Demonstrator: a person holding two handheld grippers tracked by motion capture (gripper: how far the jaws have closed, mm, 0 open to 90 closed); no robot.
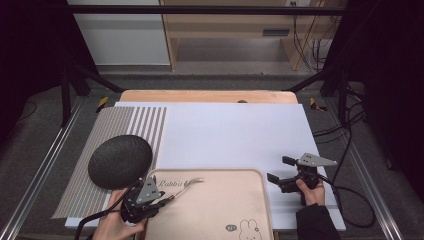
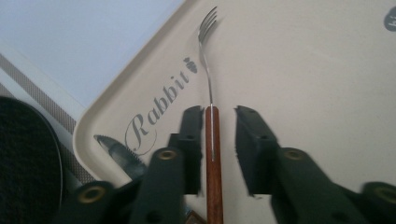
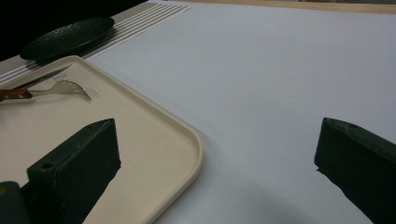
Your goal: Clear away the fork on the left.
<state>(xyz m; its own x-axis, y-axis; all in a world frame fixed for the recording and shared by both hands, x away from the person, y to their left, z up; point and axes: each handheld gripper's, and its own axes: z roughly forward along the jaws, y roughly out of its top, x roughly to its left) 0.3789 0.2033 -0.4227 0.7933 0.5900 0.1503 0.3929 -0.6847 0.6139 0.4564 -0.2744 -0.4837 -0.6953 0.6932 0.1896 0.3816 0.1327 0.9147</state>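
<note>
Left gripper (image 2: 212, 140) jaws part-open, astride the fork (image 2: 211, 116) handle on the tray (image 2: 303, 70), one pad touching; right gripper (image 1: 286, 172) jaws wide, empty, level above the surface (image 1: 235, 130).

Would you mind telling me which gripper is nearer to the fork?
Left. The left gripper has the fork handle between its jaws over the tray; the right gripper waits beyond the tray's right edge.
</note>
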